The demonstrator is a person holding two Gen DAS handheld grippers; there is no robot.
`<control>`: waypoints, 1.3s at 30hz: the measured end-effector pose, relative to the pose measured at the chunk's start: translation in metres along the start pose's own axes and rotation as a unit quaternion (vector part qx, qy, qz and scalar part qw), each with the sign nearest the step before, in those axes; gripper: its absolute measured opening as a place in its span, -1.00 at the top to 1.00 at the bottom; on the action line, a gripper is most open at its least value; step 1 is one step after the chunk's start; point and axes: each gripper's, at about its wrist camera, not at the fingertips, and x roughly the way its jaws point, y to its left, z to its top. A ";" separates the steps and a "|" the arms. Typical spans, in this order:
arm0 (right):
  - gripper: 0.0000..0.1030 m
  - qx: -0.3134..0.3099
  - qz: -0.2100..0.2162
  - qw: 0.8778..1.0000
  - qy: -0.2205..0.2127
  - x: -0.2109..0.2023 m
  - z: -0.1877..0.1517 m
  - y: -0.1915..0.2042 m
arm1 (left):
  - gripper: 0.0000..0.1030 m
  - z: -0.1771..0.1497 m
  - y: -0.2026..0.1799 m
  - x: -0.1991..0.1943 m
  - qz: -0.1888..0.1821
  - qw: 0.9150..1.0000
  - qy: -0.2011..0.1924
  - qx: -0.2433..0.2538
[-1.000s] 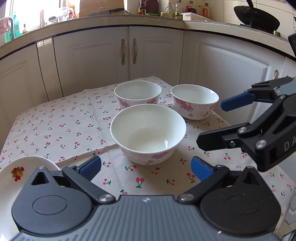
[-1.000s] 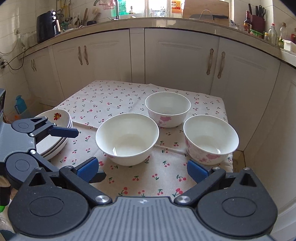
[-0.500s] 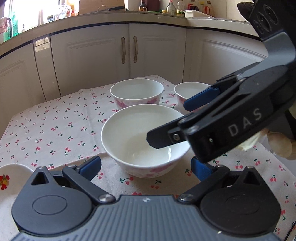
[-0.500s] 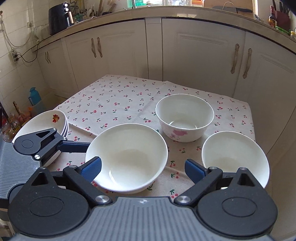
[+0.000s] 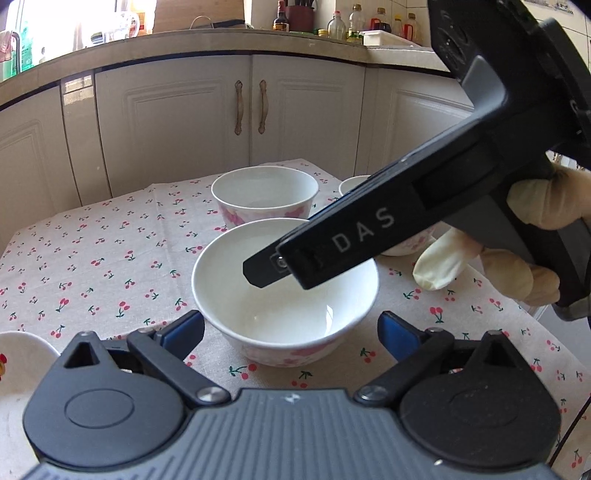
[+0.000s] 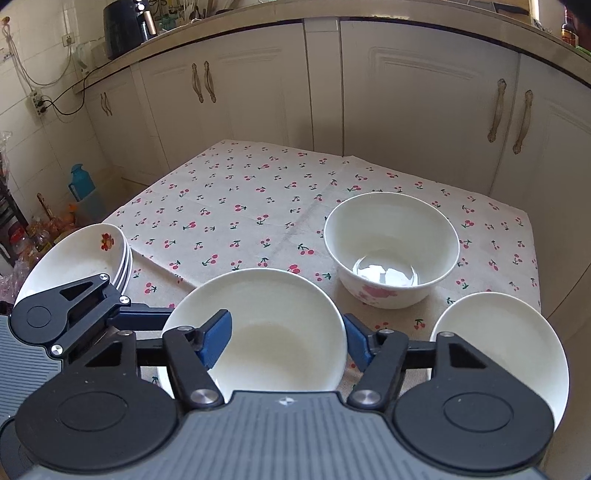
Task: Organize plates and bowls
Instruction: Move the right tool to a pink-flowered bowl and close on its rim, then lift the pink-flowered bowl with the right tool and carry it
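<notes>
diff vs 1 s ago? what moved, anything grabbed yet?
The right gripper has swung in from the side and down over the near bowl; its open fingers now straddle the bowl's right rim, nothing gripped. The left gripper edged closer, open. All three bowls, the plate stack and the tablecloth stayed put.

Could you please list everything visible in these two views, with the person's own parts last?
Bowls: three, white with pink flowers; nearest bowl under the right tool, far bowl behind it, right bowl at the table's right edge.
Plates: a stack, white with a red flower motif, table's left edge.
Tablecloth: one, cream with cherries, covering the table.
Cabinets: cream, behind the table.
Bottles: several, on the counter.
Black appliance: one, on the counter.
Blue jug: one, on the floor.
Left tool: open, before the nearest bowl.
Right tool: open, one finger inside the nearest bowl's rim, one outside.
Gloved hand: one, cream, holding the right tool.
</notes>
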 end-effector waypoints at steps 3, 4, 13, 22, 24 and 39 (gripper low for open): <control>-0.37 0.001 0.002 1.000 0.003 0.000 0.000 -0.001 | -0.84 0.000 0.001 0.000 0.000 1.000 -0.001 0.000; -0.37 0.001 0.002 1.000 0.004 0.000 0.000 -0.001 | -0.83 0.000 0.001 0.000 0.000 1.000 -0.002 0.000; -0.37 0.000 -0.002 1.000 0.008 0.003 0.001 0.000 | -0.83 0.002 0.003 -0.001 0.001 1.000 -0.011 -0.007; -0.38 -0.001 -0.003 1.000 0.013 0.004 0.002 0.001 | -0.83 0.001 0.001 0.000 0.008 1.000 -0.014 0.000; -0.38 -0.001 -0.004 1.000 0.014 0.004 0.002 0.001 | -0.83 0.001 0.001 0.000 0.008 1.000 -0.015 -0.002; -0.38 0.035 0.004 0.999 0.019 -0.013 -0.005 0.005 | -0.84 -0.002 0.000 -0.012 -0.016 1.000 -0.004 0.015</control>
